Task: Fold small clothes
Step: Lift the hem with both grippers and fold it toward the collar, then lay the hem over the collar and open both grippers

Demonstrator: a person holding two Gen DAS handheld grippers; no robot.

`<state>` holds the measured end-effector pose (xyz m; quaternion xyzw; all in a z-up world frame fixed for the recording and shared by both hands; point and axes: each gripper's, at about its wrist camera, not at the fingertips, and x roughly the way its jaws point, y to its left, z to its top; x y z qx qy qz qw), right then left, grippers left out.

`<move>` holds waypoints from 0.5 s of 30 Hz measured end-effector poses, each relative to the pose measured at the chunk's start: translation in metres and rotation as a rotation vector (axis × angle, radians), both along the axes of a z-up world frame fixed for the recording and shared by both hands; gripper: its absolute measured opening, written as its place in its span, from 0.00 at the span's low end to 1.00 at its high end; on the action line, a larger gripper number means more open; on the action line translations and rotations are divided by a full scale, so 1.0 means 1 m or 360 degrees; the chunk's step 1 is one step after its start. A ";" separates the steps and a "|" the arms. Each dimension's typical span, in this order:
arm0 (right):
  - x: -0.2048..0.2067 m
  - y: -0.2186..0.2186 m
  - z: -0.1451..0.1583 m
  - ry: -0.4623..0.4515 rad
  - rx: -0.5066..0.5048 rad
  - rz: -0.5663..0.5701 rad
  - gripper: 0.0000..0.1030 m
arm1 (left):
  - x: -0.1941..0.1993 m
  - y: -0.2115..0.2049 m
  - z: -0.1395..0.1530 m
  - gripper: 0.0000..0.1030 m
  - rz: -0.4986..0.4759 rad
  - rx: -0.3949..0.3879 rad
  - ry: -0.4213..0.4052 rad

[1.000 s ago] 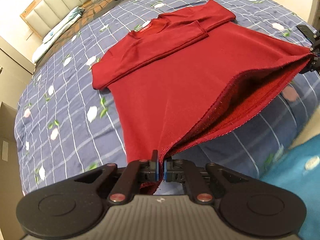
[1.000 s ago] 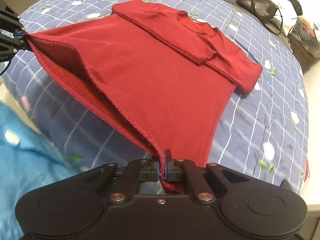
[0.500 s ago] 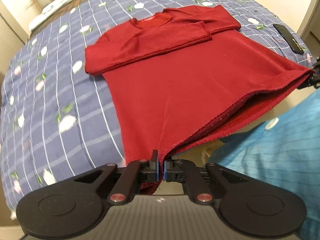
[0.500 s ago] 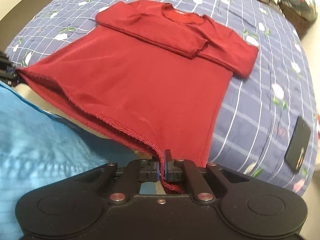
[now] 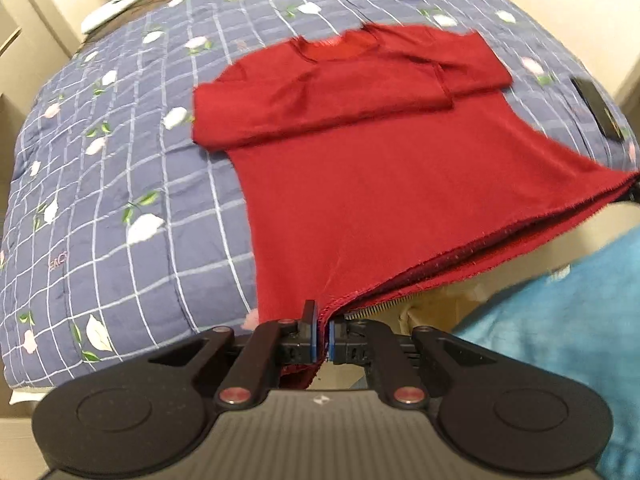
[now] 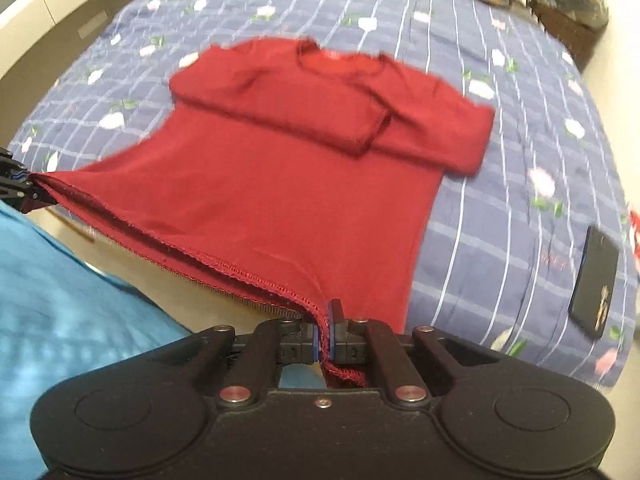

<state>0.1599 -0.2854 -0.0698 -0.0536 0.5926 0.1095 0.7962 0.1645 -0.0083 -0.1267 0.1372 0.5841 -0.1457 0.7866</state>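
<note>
I have the hem of the red sweater (image 5: 384,184) pinched at both bottom corners: my left gripper (image 5: 323,338) is clenched on one corner, at 6 o'clock in its own view, and my right gripper (image 6: 324,338) is clenched on the other. The hem hangs in the air over the near edge of the bed, while the upper part rests flat on the blue checked quilt (image 5: 120,184) toward 12 o'clock, with both sleeves already folded across the chest. I judge that the step in hand is to carry the hem up to the collar (image 6: 340,60). To do it well I should keep both corners at the same height and equally apart, so the hem stays straight, and lay it down gently so the folded sleeves do not shift. The cloth looks like a soft, rather thick knit with a stitched, rough edge and a fuzzier inside (it will sag in the middle, I think). A dark phone (image 6: 594,280) lies on the quilt at 3 o'clock in the right view, well apart from the fold path.
</note>
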 end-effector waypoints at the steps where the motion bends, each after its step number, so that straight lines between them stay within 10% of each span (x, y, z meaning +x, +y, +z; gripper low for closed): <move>1: 0.005 0.001 0.004 -0.0021 0.0000 0.0011 0.04 | 0.005 0.001 0.003 0.05 0.0020 -0.0003 -0.0011; 15: 0.126 -0.008 0.017 -0.0184 0.0041 -0.0009 0.04 | 0.140 -0.008 0.022 0.05 0.0411 -0.0054 0.0022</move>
